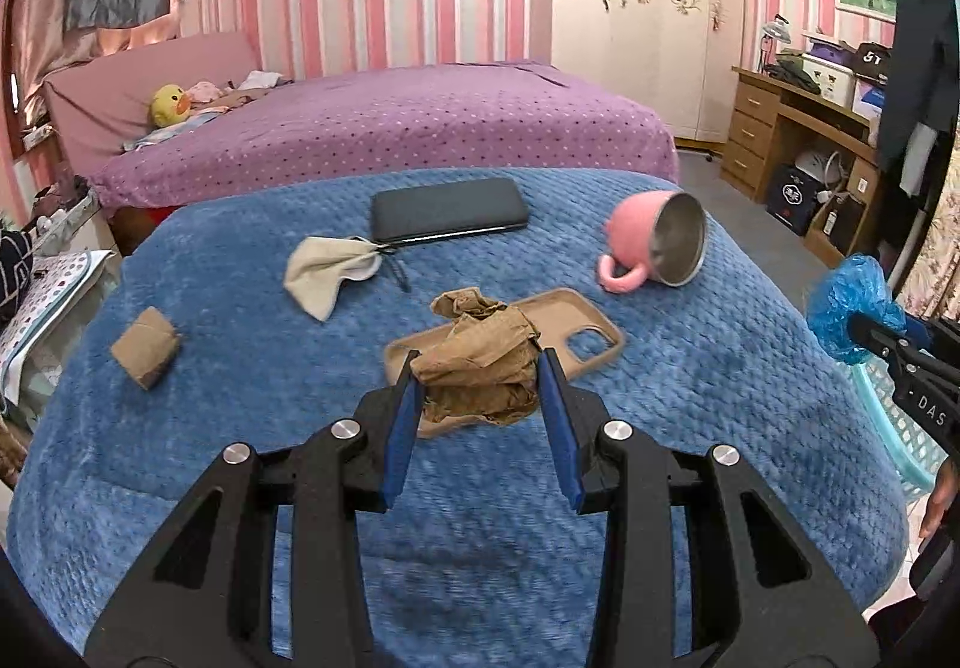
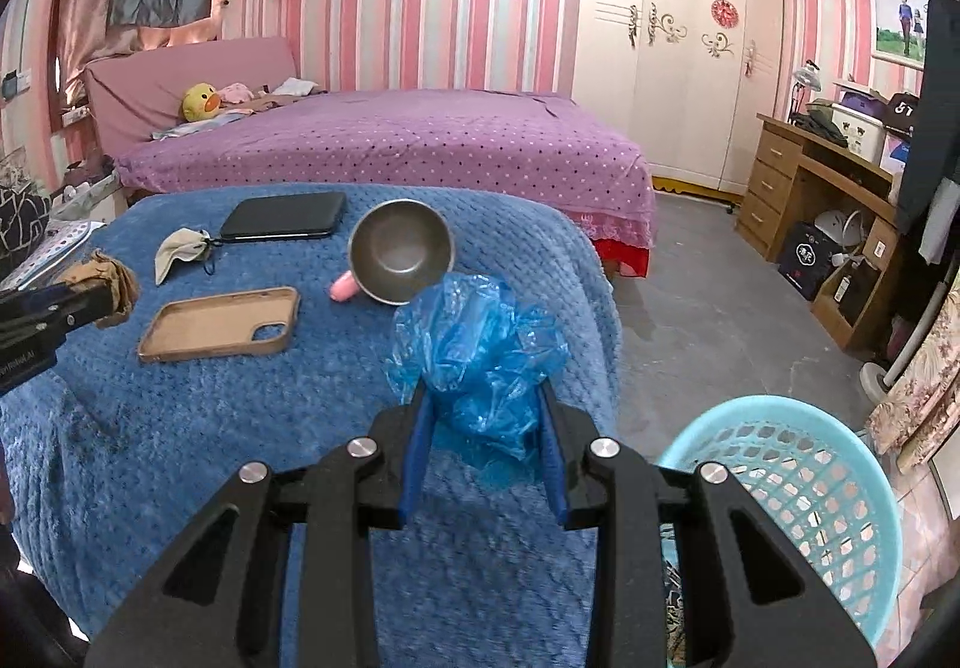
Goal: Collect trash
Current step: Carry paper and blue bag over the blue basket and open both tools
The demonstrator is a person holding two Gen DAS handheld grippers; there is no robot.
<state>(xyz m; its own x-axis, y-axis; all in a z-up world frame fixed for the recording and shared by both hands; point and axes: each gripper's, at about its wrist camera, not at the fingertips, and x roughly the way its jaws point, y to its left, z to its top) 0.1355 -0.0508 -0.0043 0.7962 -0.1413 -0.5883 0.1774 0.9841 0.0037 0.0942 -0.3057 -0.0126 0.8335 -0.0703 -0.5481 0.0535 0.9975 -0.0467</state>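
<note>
My left gripper (image 1: 478, 377) is shut on a crumpled brown paper wad (image 1: 480, 368) and holds it above the blue blanket (image 1: 240, 428); the wad also shows in the right wrist view (image 2: 111, 278). My right gripper (image 2: 483, 398) is shut on a crumpled blue plastic bag (image 2: 480, 356), held above the blanket's right edge; the bag also shows in the left wrist view (image 1: 852, 308). A light blue mesh basket (image 2: 798, 476) stands on the floor to the right of the bag. A small folded brown paper piece (image 1: 146, 347) lies on the blanket at the left.
On the blanket lie a tan phone case (image 2: 222, 323), a black phone (image 1: 449, 218), a beige cloth pouch (image 1: 330, 272) and a tipped pink mug (image 1: 657, 248). A purple bed (image 1: 390, 122) stands behind. A wooden desk (image 2: 822, 200) is at the right.
</note>
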